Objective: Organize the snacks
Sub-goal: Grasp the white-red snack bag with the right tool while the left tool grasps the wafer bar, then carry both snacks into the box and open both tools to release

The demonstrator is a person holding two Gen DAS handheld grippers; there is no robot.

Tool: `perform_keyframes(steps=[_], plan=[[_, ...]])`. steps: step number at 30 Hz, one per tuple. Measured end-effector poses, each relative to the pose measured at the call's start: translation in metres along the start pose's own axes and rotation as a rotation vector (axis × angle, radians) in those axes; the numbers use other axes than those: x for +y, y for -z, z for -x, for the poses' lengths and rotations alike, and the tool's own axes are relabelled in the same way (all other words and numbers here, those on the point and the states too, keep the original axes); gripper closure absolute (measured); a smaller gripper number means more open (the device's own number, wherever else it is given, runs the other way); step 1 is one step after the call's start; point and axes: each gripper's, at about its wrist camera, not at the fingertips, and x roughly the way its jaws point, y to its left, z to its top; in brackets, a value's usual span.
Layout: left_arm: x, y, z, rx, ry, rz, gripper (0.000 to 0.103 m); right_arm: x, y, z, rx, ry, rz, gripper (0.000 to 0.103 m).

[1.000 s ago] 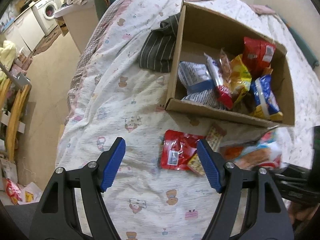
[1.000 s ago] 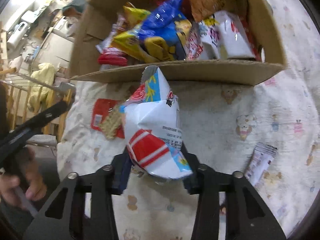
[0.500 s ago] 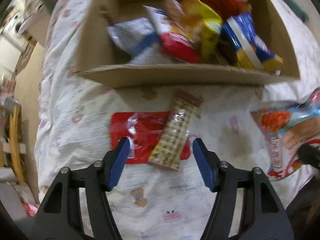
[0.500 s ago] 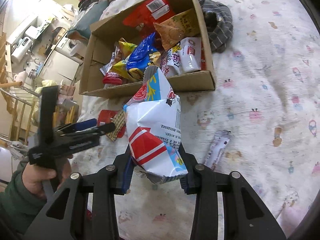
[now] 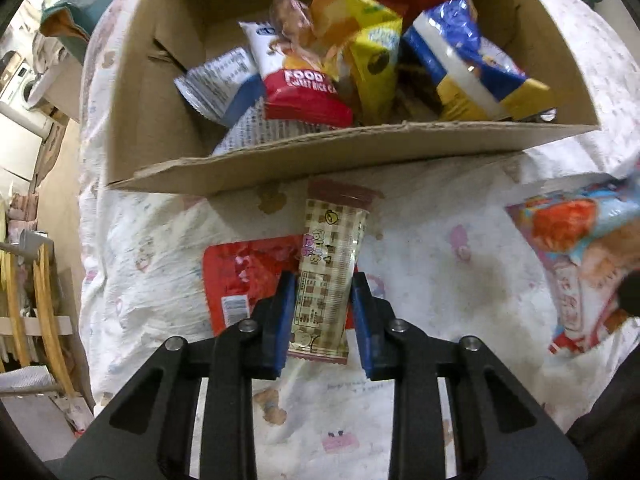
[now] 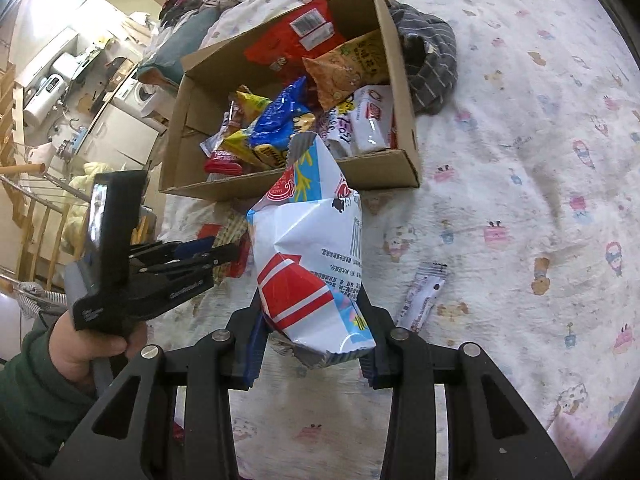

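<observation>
Here the left gripper (image 5: pixel 323 318) points steeply down at the bedsheet (image 5: pixel 440 264), and its blue pads (image 5: pixel 283 320) are closing on a checked wafer bar (image 5: pixel 330 268). The bar lies between the pads, overlapping a flat red packet (image 5: pixel 244 276) on the sheet. Its long axis runs almost straight ahead of the gripper, from between the jaws toward the near wall of the cardboard box (image 5: pixel 360 152), tilted slightly to the right at the far end. The jaws therefore bracket the bar across its narrow width, near its lower end. The pads appear to be at or just against the wrapper edges; full contact cannot be confirmed.

The right gripper (image 6: pixel 310 344) is clamped on a white, red and blue snack bag (image 6: pixel 312 256), held above the sheet with its top pointing at the cardboard box (image 6: pixel 400 120). A slim purple sachet (image 6: pixel 424 296) lies on the sheet just right of that bag, nearer to the right gripper than to the left.

Judgement: the box lies directly ahead of both grippers, so each transfer is a lift and a forward carry over the near wall. Because the bar is gripped near one end, the free end may droop when raised.
</observation>
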Motion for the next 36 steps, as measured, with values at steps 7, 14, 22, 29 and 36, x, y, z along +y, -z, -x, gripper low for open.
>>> perform_keyframes(steps=[7,14,22,29,36], plan=[[0.019,0.018,0.014,-0.009,0.024,0.045,0.079,0.013,-0.002,-0.009,0.015,-0.005,0.027,0.063],[0.056,0.044,0.045,-0.059,0.048,0.133,0.079,0.042,-0.006,-0.006,-0.001,-0.104,0.111,0.063],[0.066,0.048,0.082,-0.127,0.103,0.195,0.079,0.058,-0.019,0.017,-0.092,-0.204,0.12,0.063],[0.075,0.023,0.121,-0.237,0.093,0.202,0.079,0.049,-0.037,0.037,-0.215,-0.217,0.054,0.063],[0.08,-0.006,0.129,-0.269,0.106,0.191,0.079,0.03,-0.059,0.052,-0.291,-0.217,-0.022,0.063]])
